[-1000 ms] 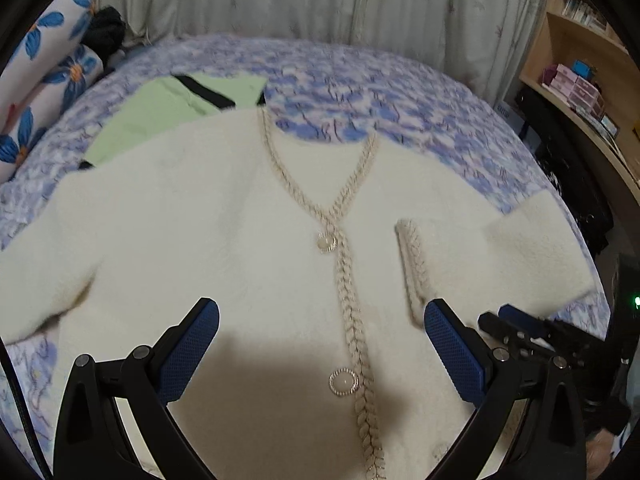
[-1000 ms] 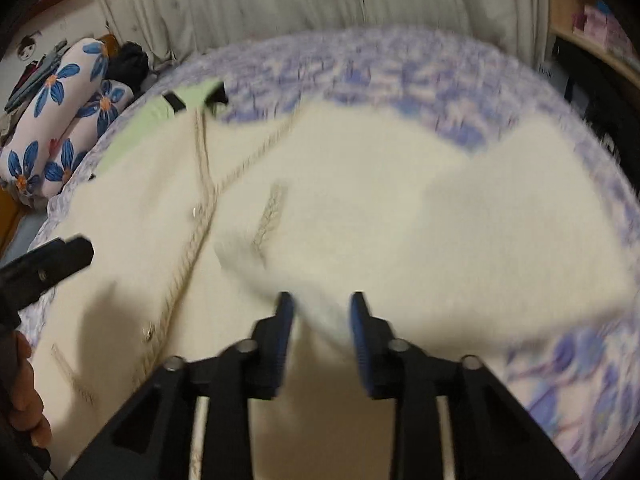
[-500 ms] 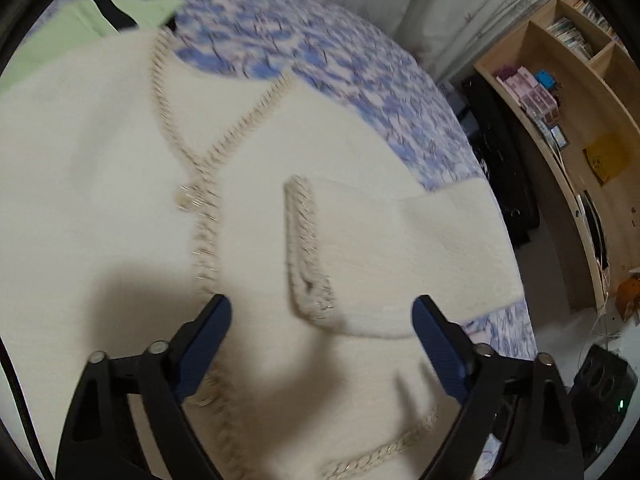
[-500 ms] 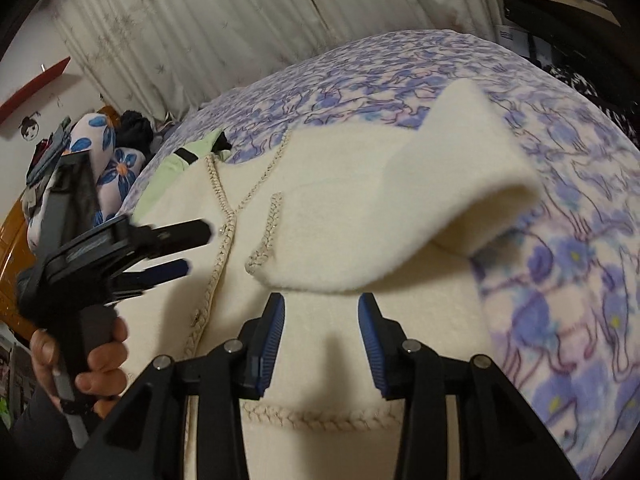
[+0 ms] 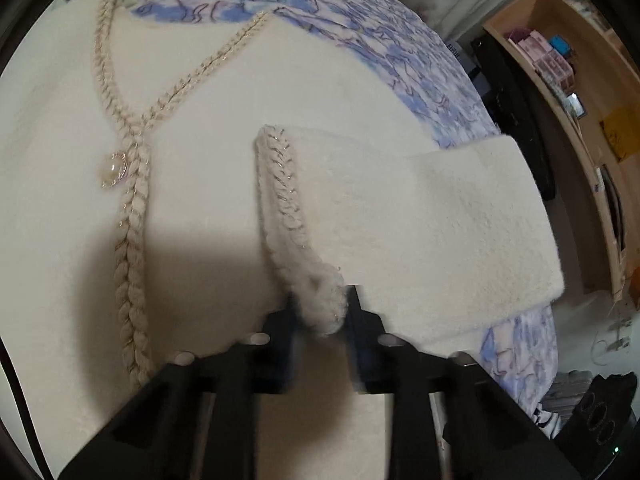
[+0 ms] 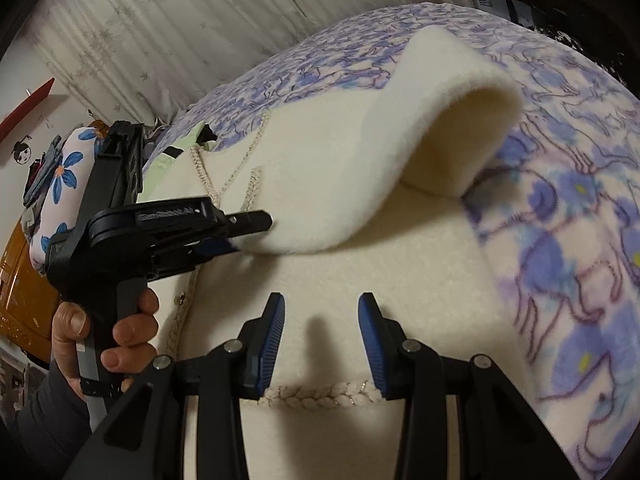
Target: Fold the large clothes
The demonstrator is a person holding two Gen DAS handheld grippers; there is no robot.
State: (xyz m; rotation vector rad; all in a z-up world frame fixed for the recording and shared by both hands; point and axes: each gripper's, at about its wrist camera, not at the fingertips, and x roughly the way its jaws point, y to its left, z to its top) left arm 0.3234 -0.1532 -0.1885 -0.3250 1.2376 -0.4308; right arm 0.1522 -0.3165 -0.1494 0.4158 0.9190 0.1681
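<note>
A cream fleece cardigan [image 5: 224, 128] with braided trim and pearl buttons lies flat on the bed. Its right sleeve [image 5: 432, 224] is folded across the front, with the braided cuff [image 5: 320, 304] pointing at me. My left gripper [image 5: 320, 300] is shut on the corner of that cuff. In the right wrist view the left gripper [image 6: 248, 224] pinches the sleeve [image 6: 360, 152], which arches over the body. My right gripper [image 6: 320, 328] is open and empty just above the cardigan's lower front, near a braided pocket trim [image 6: 320, 394].
A blue and purple floral blanket [image 6: 560, 240] covers the bed. A light green garment [image 6: 160, 168] lies beyond the collar. Flowered pillows [image 6: 60, 184] sit far left, curtains [image 6: 180, 32] behind. Wooden shelves [image 5: 580, 92] and dark equipment [image 5: 596, 424] stand right of the bed.
My left gripper moved in on the folded sleeve's cuff and shut on it. My right gripper let go of the sleeve, drew back and stays open.
</note>
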